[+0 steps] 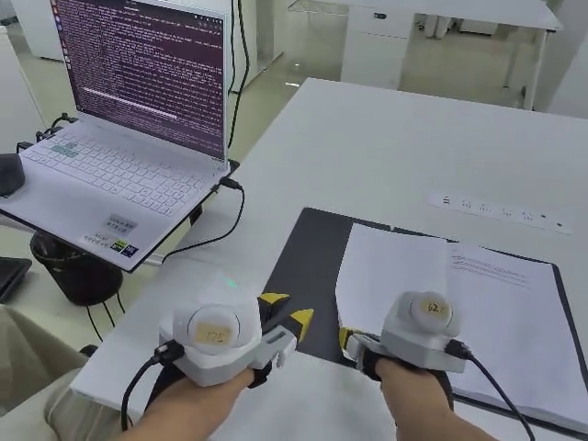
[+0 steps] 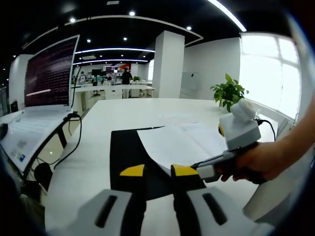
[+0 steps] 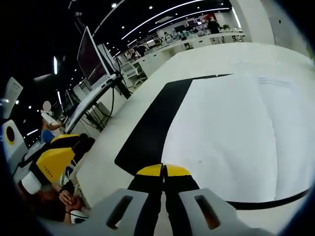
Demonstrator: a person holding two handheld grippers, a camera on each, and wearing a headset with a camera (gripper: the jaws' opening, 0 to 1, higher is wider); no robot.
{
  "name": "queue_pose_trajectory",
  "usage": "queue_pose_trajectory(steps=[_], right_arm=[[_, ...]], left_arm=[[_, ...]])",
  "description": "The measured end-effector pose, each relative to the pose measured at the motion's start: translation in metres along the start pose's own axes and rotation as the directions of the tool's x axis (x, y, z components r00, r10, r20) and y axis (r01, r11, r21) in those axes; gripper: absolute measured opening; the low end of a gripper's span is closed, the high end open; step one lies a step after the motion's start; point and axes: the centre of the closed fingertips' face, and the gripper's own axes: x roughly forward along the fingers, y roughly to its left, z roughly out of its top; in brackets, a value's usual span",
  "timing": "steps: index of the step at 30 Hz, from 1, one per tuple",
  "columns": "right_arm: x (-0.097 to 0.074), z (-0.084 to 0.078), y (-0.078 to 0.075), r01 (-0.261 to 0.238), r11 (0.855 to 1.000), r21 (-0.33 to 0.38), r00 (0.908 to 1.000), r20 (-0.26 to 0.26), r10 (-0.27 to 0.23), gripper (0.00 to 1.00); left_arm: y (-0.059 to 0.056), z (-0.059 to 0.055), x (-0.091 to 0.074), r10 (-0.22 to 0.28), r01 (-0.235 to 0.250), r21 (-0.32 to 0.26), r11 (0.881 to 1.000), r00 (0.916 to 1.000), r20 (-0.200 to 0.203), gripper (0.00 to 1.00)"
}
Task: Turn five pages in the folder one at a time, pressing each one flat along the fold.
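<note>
Laptop (image 1: pixel 129 138): open at 10 o'clock of the folder (image 1: pixel 308 266), beyond the left edge of the bench (image 1: pixel 386 138), well apart from the work.

Left tool (image 2: pixel 158 171): narrow gap between the yellow tips, nothing held. Hovers near the folder's near left corner, at 9 o'clock of the right tool (image 3: pixel 163 170). Probably free there so as to press the sheet down along the fold once it lies over.

Folder: open on the bench, black left cover mostly bare, stack of white sheets toward 3 o'clock.

Page (image 1: pixel 395 266): arched above the black cover, free edge toward 9 o'clock, bound edge toward 3 o'clock. Raised off the stack and not yet flat.

Right tool: tips pressed together, seemingly on the page's near corner. In the right gripper view the sheet spreads from the tips toward 12 o'clock. Corner grip likely chosen so that the sheet swings over without creasing.

Task's thing versus tools: page at the right tool's tips, and at 1 o'clock of the left tool, just beside it but not touching.

Step, as judged: mid-turn of one page, pressing along the fold not yet done.

Power strip (image 1: pixel 501 211): at 1 o'clock of the folder, apart from it, no part in the work.
</note>
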Motion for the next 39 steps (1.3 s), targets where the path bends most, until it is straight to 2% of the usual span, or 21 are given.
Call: queue_pose_trajectory(steps=[2,7,8,10,13,17,23,28,34,39], right_arm=[[0.002,-0.007,0.007,-0.043,0.999,0.03,0.9987,-0.027,0.044,0.0],[0.006,-0.018,0.003,-0.038,0.999,0.02,0.9979,-0.051,0.039,0.0],[0.007,-0.021,0.0,-0.03,0.999,0.036,0.9975,-0.063,0.033,0.0],[0.007,-0.019,-0.001,-0.041,0.997,0.065,0.9979,-0.047,0.044,0.0],[0.006,-0.019,-0.001,-0.044,0.997,0.064,0.9981,-0.041,0.046,0.0],[0.004,-0.011,0.005,-0.082,0.993,0.088,0.9966,0.004,0.082,0.0],[-0.001,-0.004,0.008,-0.104,0.991,0.085,0.9942,0.033,0.102,0.05],[-0.011,0.004,0.001,-0.104,0.992,0.076,0.9929,0.066,0.099,0.06],[-0.034,0.017,-0.016,-0.096,0.992,0.085,0.9888,0.122,0.085,0.06],[-0.05,0.022,-0.041,-0.056,0.992,0.11,0.986,0.162,0.038,0.04]], left_arm=[[0.0,-0.004,0.0,0.0,0.0,-0.001,1.0,1.0,-0.009,0.18],[0.001,-0.012,0.0,0.0,0.0,-0.001,1.0,0.9995,-0.031,0.18],[0.001,-0.014,0.001,0.002,-0.002,0.003,1.0,0.9993,-0.037,0.18],[0.001,-0.015,0.002,0.002,-0.001,0.003,1.0,0.9992,-0.04,0.18],[0.001,-0.017,0.003,-0.001,0.001,0.007,1.0,0.9989,-0.046,0.18],[-0.002,-0.018,0.007,-0.009,0.01,0.017,1.0,0.9985,-0.055,0.17],[-0.007,-0.019,0.014,-0.024,0.027,0.036,0.999,0.9972,-0.072,0.17],[-0.013,-0.023,0.023,-0.043,0.049,0.058,0.997,0.9948,-0.093,0.17],[-0.029,-0.025,0.039,-0.085,0.096,0.092,0.991,0.9895,-0.117,0.17],[-0.047,-0.031,0.058,-0.122,0.139,0.118,0.983,0.9822,-0.143,0.17]])
